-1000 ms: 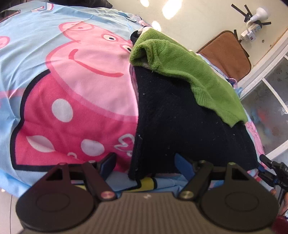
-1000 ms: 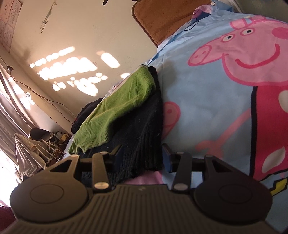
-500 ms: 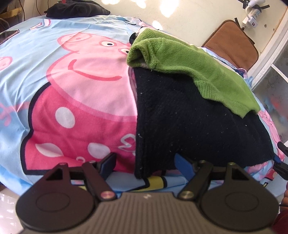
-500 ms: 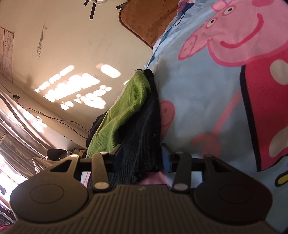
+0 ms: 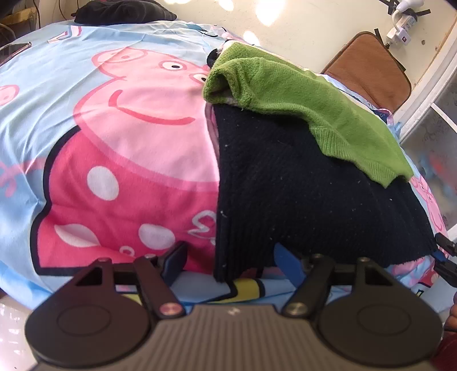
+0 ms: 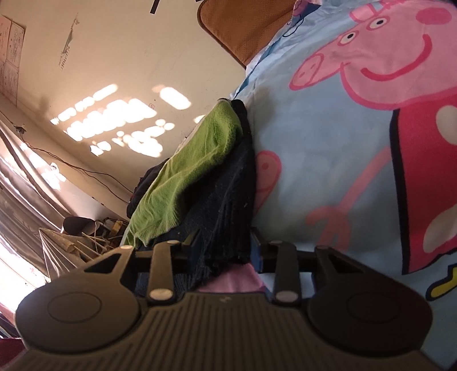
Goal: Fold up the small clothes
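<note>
A black knit garment (image 5: 300,185) lies flat on the cartoon-pig bed sheet (image 5: 128,128), with a green knit garment (image 5: 300,97) draped over its far part. A pink layer peeks out beneath. My left gripper (image 5: 230,261) straddles the black garment's near left corner; its jaws are closing, and the left pad stands apart from the cloth. In the right wrist view, my right gripper (image 6: 225,252) has the black garment (image 6: 228,205) by its edge, jaws closing with both pads against the fabric, pink cloth (image 6: 231,281) just below. The green garment (image 6: 194,165) lies behind.
A brown cushion (image 5: 368,65) leans at the bed's far end under a wall power strip (image 5: 402,25). A dark clothes heap (image 5: 120,11) sits at the far left. A white glass-front cabinet (image 5: 428,128) borders the right. Curtains and floor clutter (image 6: 71,242) show beyond the bed.
The right jaws have narrowed onto the black garment's edge. The left jaws have narrowed a little around the near corner. Both hands have stayed nearly in place.
</note>
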### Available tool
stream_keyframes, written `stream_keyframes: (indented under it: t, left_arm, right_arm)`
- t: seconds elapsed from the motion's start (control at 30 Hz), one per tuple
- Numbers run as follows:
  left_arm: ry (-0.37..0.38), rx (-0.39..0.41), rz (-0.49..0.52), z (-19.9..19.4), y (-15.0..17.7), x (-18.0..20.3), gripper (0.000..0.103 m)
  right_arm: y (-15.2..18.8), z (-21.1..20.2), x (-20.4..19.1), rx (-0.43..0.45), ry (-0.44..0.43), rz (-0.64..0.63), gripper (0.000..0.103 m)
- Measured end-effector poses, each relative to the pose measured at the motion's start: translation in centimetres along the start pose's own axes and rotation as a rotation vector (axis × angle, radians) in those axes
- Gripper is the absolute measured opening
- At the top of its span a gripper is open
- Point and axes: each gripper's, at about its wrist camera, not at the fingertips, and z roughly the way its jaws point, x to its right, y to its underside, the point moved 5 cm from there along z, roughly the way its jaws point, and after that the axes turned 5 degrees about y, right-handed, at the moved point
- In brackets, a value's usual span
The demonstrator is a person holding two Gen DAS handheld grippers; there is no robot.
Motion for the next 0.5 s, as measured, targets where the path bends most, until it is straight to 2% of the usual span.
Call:
stream_keyframes:
  t: [0.1, 0.13, 0.17, 0.23, 0.33, 0.5]
  left_arm:
    - [0.008, -0.004, 0.005, 0.1, 0.1, 0.1, 0.057]
    - [0.016, -0.004, 0.008, 0.1, 0.1, 0.2, 0.048]
    - [0.029, -0.005, 0.013, 0.1, 0.1, 0.3, 0.032]
    - [0.044, -0.011, 0.019, 0.1, 0.1, 0.5, 0.011]
    - [0.092, -0.011, 0.002, -0.3, -0.1, 0.3, 0.01]
    - [0.236, 0.007, -0.049, -2.7, -0.6, 0.1, 0.01]
  right_arm:
    - [0.1, 0.2, 0.1, -0.01, 0.019, -0.008, 0.022]
    - [0.1, 0.3, 0.0, -0.015, 0.026, -0.012, 0.021]
    - [0.2, 0.4, 0.0, -0.016, 0.029, -0.016, 0.019]
    - [0.2, 0.5, -0.3, -0.019, 0.033, -0.028, 0.016]
    - [0.2, 0.3, -1.1, -0.019, 0.021, -0.046, 0.013]
    - [-0.4, -0.8, -3.7, -0.005, -0.044, -0.107, 0.011]
